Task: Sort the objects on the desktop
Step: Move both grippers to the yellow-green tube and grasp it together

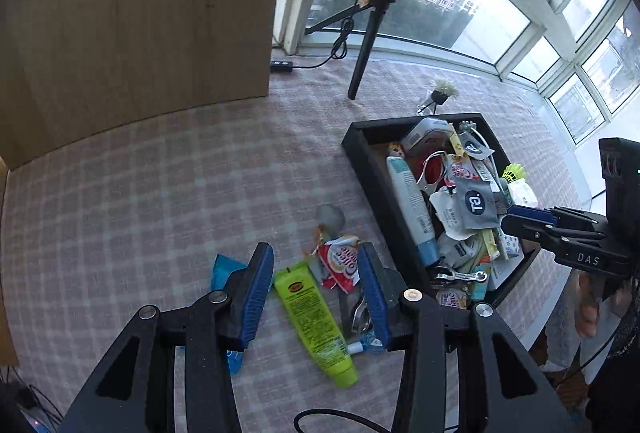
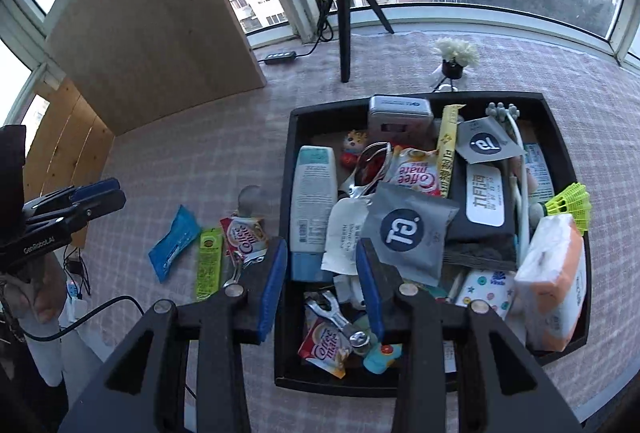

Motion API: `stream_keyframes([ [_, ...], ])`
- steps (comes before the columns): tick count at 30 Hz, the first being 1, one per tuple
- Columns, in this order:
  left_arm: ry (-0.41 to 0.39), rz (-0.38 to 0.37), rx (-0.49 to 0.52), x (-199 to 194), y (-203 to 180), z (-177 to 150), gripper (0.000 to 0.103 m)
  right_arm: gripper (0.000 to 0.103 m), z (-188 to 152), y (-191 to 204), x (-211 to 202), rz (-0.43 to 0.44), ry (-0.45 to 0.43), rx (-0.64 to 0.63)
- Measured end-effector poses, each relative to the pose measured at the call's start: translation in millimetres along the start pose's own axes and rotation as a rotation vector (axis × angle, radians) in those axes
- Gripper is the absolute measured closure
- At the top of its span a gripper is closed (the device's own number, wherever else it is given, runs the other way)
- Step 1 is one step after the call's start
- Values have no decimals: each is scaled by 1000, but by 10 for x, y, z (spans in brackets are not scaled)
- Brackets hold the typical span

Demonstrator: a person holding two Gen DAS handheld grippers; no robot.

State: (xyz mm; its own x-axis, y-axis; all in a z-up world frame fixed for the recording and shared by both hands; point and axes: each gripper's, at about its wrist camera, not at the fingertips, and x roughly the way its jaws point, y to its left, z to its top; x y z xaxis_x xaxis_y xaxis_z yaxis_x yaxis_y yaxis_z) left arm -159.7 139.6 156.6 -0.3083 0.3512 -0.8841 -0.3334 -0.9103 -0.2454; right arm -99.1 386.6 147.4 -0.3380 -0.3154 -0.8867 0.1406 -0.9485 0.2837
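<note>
Now the left gripper point(image 1: 316, 297), jaws apart and empty, is hovering astride the green tube point(image 1: 316, 325), whose length is running toward the lower right.

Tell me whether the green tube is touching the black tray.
Apart. The right wrist view shows the green tube lying on the checked cloth left of the black tray, with a Coffee mate sachet and bare cloth between them.

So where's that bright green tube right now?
The green tube lies on the checked cloth outside the black tray, on its left in both views. A blue packet and a red-and-white coffee sachet flank it.
</note>
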Motion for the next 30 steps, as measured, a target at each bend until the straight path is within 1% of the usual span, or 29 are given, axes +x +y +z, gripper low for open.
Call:
stream_keyframes([
  [3,47,34,-23,184,184,-251,61,68,-119,318,221,68,63,-31],
  [6,98,58,-61,390,387,-453,61,68,-232,606,481,109,119,-57],
  [9,150,52,-118,545,585,-610,63,68,-304,833,745,152,178,-64],
  [11,159,15,-143,583,619,-718,63,68,-351,931,933,179,220,-59],
  [14,175,-42,-149,655,562,-887,63,68,-384,975,1205,184,266,-28],
  [17,194,-82,-163,764,477,-999,69,72,-410,983,1428,185,308,1],
  [19,206,-102,-169,851,411,-1038,74,75,-429,982,1516,180,322,11],
  [23,215,-157,-196,971,325,-1062,74,76,-476,988,1585,172,331,15],
  [26,219,-173,-201,1054,264,-1057,79,77,-505,964,1610,145,329,24],
  [29,204,-170,-187,1089,188,-1033,80,78,-496,910,1653,143,330,51],
  [30,201,-170,-185,1096,173,-1025,80,81,-491,902,1662,147,328,55],
])
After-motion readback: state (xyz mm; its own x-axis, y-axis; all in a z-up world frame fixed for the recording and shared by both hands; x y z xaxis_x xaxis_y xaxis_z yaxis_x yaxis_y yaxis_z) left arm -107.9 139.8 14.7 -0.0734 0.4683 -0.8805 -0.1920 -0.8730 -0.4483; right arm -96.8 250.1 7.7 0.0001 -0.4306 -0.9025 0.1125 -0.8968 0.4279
